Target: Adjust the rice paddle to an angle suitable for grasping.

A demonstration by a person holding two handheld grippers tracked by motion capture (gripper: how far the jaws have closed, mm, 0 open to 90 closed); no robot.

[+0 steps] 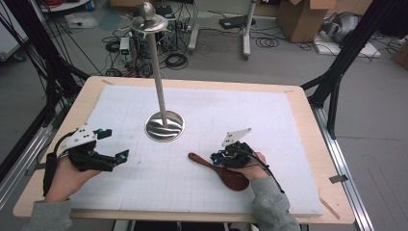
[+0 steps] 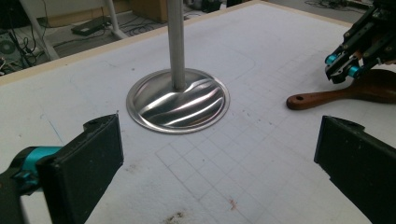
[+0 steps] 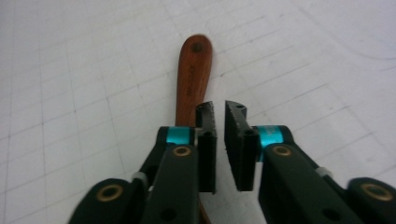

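Observation:
A dark wooden spoon [image 1: 230, 174] lies flat on the white gridded mat [image 1: 250, 110], handle pointing left, bowl toward the front. My right gripper [image 1: 215, 156] hovers over its handle. In the right gripper view the jaws [image 3: 218, 112] stand a narrow gap apart with nothing between them, and the spoon handle [image 3: 191, 77] runs under the left jaw. My left gripper [image 1: 116, 143] rests at the mat's left side, wide open and empty. In the left gripper view its jaws [image 2: 217, 135] frame the bare mat, with the spoon [image 2: 355, 91] and the right gripper [image 2: 343, 70] at far right.
A metal stand with a round shiny base [image 1: 165, 126] and a tall pole [image 1: 159, 77] rises from the mat's middle; its base [image 2: 177, 100] sits just ahead of the left gripper. The wooden table rim [image 1: 308, 120] borders the mat. Cables and boxes lie on the floor behind.

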